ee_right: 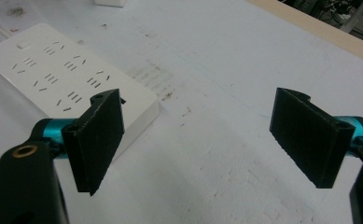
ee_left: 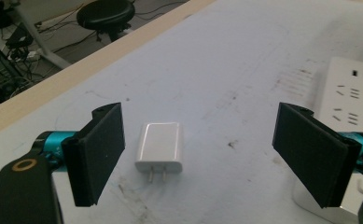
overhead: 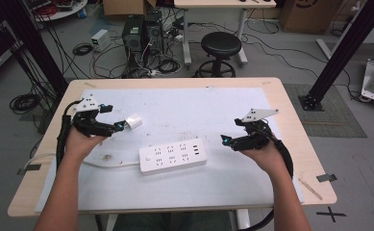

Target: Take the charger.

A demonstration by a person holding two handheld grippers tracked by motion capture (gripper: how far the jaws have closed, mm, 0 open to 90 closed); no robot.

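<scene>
On the table [overhead: 280, 125], one charger [overhead: 134, 120], one power strip [overhead: 172, 156]

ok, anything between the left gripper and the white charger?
Nothing visible. The left gripper has its jaws wide open, and the white charger lies flat on the mat between them, prongs toward the camera, untouched by either pad.

left gripper view: power strip [ee_left: 352, 93] cut by the right edge, its near part hidden behind the right jaw. right gripper view: strip's near end hidden behind the left jaw; charger [ee_right: 110, 2] cropped at top edge.
</scene>
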